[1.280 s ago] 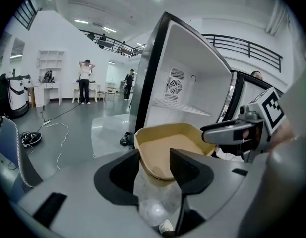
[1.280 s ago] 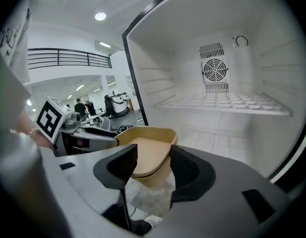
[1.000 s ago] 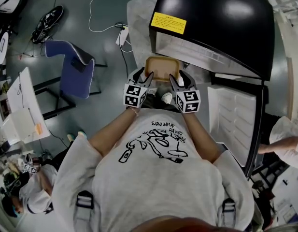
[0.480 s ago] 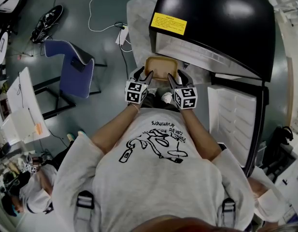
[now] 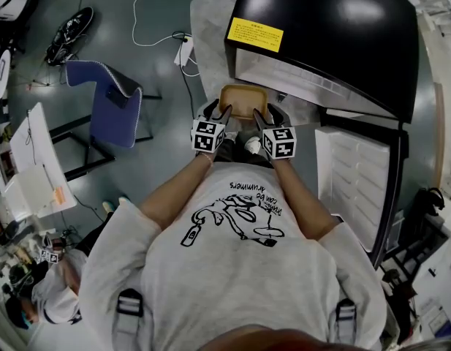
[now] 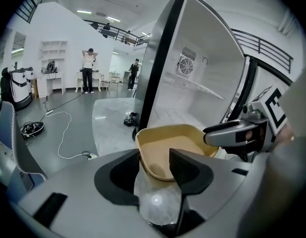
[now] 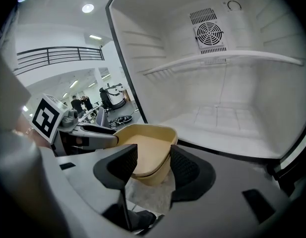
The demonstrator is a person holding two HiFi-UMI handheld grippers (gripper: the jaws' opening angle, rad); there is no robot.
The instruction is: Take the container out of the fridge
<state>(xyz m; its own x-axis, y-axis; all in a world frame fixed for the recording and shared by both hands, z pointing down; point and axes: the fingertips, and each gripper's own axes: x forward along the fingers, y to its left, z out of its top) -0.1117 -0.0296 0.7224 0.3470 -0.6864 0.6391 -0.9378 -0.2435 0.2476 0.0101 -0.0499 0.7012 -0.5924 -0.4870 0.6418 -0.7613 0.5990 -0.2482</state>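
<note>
Nearest, a grey shirt point(image 5: 232, 254) and two bare forearms point(image 5: 174, 196) reaching toward the fridge point(image 5: 327, 35). Grips with the left gripper point(image 5: 218, 112) the left wall of the container point(image 5: 243, 99): one jaw inside, one outside, pads pressed on the wall. Grips likewise with the right gripper point(image 5: 266, 115) the opposite wall, jaws clamped across it, one in, one out. Holds the container between the two, clear of the floor point(image 5: 159, 159), just in front of the fridge's open mouth and outside its compartment. Tan, shallow, rounded at the corners, its bare bottom in plain sight.

Under and in front of the fridge, a pale marbled slab point(image 5: 207, 28). Then the fridge itself: black and glossy on top with a yellow label point(image 5: 254, 34), white inside, with a shelf point(image 7: 227, 58) across the back wall and a round fan grille point(image 7: 210, 33) above the shelf. Door point(image 5: 353, 189) swung wide at the fridge's right in the head view, white racks on its inner face.

Well left of the fridge, on the grey floor, a blue chair point(image 5: 112, 104). Farther off on that side, a white cable point(image 5: 135, 20) trailing across the floor toward the slab's edge.
</note>
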